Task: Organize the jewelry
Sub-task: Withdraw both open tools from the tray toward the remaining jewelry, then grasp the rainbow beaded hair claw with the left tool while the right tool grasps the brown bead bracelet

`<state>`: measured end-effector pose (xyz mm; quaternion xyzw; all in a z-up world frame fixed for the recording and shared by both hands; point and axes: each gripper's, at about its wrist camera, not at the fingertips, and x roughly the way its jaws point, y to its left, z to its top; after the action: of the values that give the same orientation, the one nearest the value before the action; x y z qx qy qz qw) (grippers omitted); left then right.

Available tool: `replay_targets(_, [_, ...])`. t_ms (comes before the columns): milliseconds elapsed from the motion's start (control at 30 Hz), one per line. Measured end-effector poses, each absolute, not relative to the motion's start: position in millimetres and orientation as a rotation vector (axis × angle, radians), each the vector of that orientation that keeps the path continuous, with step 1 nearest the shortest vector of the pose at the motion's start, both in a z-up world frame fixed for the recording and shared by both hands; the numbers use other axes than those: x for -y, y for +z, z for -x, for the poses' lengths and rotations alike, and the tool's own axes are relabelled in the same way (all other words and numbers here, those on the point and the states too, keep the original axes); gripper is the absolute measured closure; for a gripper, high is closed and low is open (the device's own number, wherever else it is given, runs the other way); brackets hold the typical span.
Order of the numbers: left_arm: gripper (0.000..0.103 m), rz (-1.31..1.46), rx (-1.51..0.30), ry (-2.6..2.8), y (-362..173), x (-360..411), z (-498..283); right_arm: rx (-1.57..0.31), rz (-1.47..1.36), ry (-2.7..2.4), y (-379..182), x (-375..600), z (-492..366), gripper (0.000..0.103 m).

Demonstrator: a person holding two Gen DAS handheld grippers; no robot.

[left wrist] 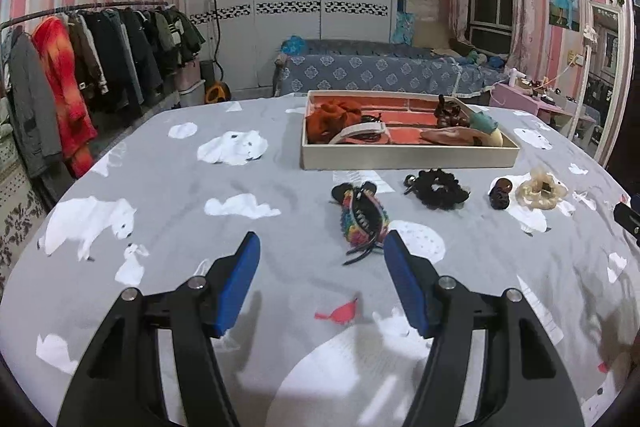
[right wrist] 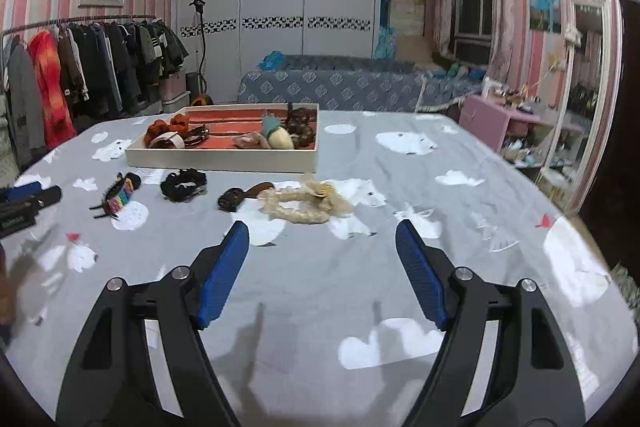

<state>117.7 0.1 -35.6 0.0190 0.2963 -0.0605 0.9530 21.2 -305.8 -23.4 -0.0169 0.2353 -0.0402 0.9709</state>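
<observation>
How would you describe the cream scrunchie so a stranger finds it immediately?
Start at the tray on the grey bedspread. Four hair accessories lie in a row before it. The cream scrunchie lies at its right end, the only pale, frilly ring, beside a dark brown claw clip.

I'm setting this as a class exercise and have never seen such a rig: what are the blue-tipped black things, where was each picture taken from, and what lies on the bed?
Each picture comes from a camera on a hand-held claw, looking along its two fingers. One shows the left claw, the other the right claw. Both stand open and hold nothing. On the grey bedspread lie a rainbow hair clip, a black scrunchie, a small brown clip and a cream scrunchie. Behind them a tray already holds several hair accessories.
</observation>
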Motion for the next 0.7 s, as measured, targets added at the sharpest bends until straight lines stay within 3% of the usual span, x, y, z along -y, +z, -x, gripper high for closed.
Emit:
replay_targets(333, [0.039, -0.052, -0.736, -0.204, -48, 31, -162, -0.551, -0.014, 0.003, -21, 275, -71, 0.03])
replay_targets(700, [0.04, -0.086, -0.907, -0.182, -82, 40, -220, -0.679, 0.016, 0.044, -39, 241, -136, 0.045])
